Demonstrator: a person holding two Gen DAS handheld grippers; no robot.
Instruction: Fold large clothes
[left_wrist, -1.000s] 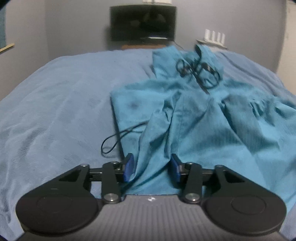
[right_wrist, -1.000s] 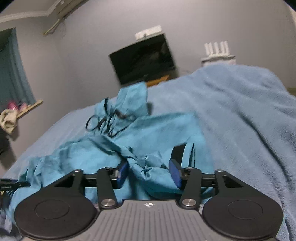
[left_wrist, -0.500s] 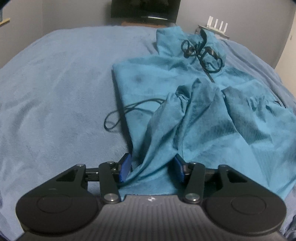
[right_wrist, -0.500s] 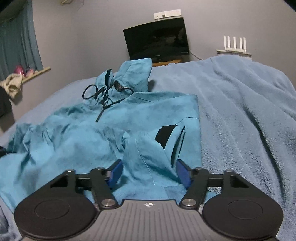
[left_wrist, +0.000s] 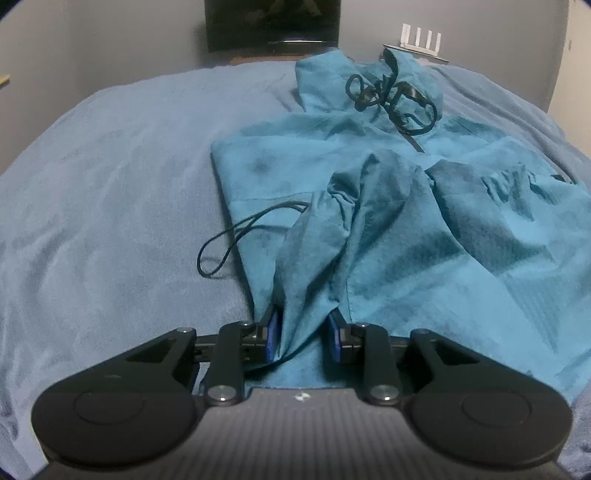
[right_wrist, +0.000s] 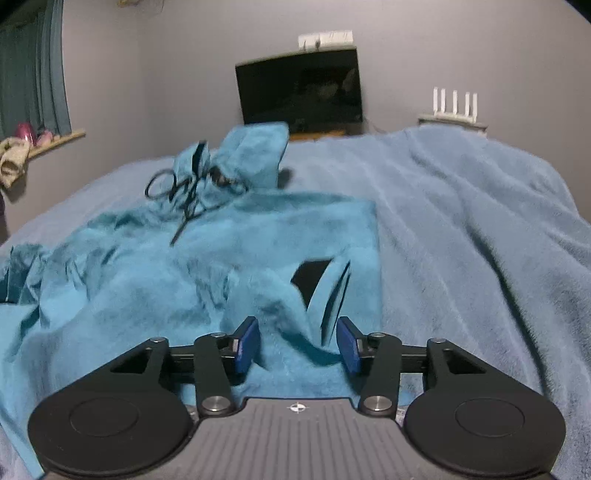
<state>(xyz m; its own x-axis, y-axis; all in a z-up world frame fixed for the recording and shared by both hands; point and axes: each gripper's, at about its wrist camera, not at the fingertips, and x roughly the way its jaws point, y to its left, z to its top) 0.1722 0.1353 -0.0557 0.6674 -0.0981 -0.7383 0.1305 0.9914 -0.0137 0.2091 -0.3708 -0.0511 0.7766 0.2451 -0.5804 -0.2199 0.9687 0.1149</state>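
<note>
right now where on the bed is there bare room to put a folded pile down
Bare blanket lies left of the teal hooded garment, past its loose black cord. In the right wrist view, more bare blanket runs right of the garment's straight edge. The middle is crowded: bunched fabric, tangled drawstrings, the left gripper closing on cloth, the right gripper opening over it.

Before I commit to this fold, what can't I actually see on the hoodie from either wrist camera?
- Hem edge: the left wrist view's own mount covers it below the left claw, whose jaws are closing on a fabric ridge.
- Hoodie far sleeve: cut off at the right wrist view's left edge.
- Fabric around the right claw: motion-blurred.
</note>
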